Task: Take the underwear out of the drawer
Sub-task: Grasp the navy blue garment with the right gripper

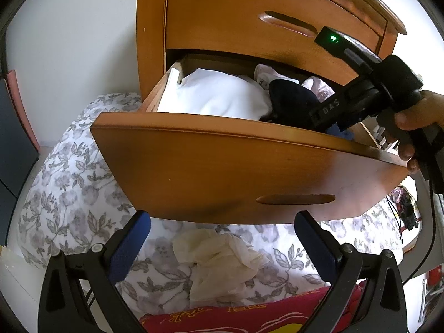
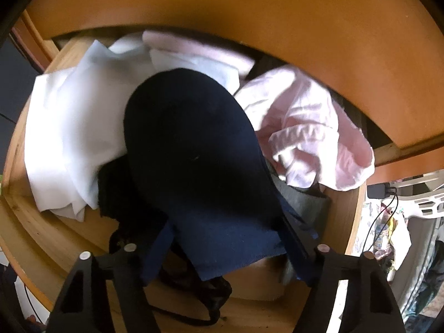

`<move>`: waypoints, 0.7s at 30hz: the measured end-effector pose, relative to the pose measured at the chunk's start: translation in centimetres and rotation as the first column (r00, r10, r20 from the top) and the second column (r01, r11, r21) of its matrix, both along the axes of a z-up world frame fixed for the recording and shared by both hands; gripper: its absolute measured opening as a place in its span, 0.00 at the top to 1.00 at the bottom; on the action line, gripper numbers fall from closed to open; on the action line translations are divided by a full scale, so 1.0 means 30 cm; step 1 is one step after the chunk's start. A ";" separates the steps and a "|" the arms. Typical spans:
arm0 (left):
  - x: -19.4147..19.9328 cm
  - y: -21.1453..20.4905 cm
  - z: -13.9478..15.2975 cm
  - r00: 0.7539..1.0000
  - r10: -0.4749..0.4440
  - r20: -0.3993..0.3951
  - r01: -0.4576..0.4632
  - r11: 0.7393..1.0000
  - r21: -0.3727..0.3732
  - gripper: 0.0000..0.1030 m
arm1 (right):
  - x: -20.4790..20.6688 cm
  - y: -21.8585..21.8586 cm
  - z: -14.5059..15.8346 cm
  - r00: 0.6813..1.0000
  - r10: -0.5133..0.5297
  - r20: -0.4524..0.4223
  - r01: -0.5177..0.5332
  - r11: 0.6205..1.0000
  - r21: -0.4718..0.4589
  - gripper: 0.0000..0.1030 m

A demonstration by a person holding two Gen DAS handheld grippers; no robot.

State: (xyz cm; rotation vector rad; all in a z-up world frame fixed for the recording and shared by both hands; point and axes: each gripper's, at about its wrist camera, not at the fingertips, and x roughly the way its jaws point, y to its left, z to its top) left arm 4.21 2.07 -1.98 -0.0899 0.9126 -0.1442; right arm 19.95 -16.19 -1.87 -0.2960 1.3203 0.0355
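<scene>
Reaching down into the open drawer (image 1: 222, 149), the right gripper (image 2: 222, 238) had its fingers either side of the navy underwear (image 2: 194, 144); whether they pressed it could not be told. White letters "BAS" marked that gripper's body. The left gripper (image 1: 222, 238) hung released over the floral bed (image 1: 69, 194).

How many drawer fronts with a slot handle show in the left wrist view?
2: the closed upper drawer front, and the pulled-out lower drawer front below it, nearer the camera. Any further drawers would be hidden below.
</scene>
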 end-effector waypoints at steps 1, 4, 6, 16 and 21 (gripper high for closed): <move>0.000 0.001 0.000 1.000 0.000 0.000 0.000 1.000 0.000 0.00 | -0.006 0.002 0.008 1.000 -0.003 0.004 0.003 1.000 0.008 0.31; 0.001 0.003 -0.002 1.000 -0.001 -0.002 0.001 1.000 -0.002 0.00 | -0.025 -0.017 0.032 1.000 -0.014 0.022 0.013 0.999 0.042 0.38; 0.001 0.004 -0.002 1.000 -0.001 -0.001 0.001 1.000 -0.003 0.00 | -0.034 -0.030 0.049 0.999 -0.027 0.032 0.025 0.998 0.060 0.42; 0.004 0.006 -0.004 1.000 -0.003 -0.005 0.003 1.000 -0.008 0.00 | -0.092 -0.056 0.154 0.990 -0.060 0.128 0.051 0.996 0.071 0.53; 0.004 0.006 -0.005 1.000 -0.003 -0.006 0.003 1.000 -0.009 0.00 | -0.068 -0.113 0.195 0.981 -0.093 0.170 0.083 0.994 0.064 0.58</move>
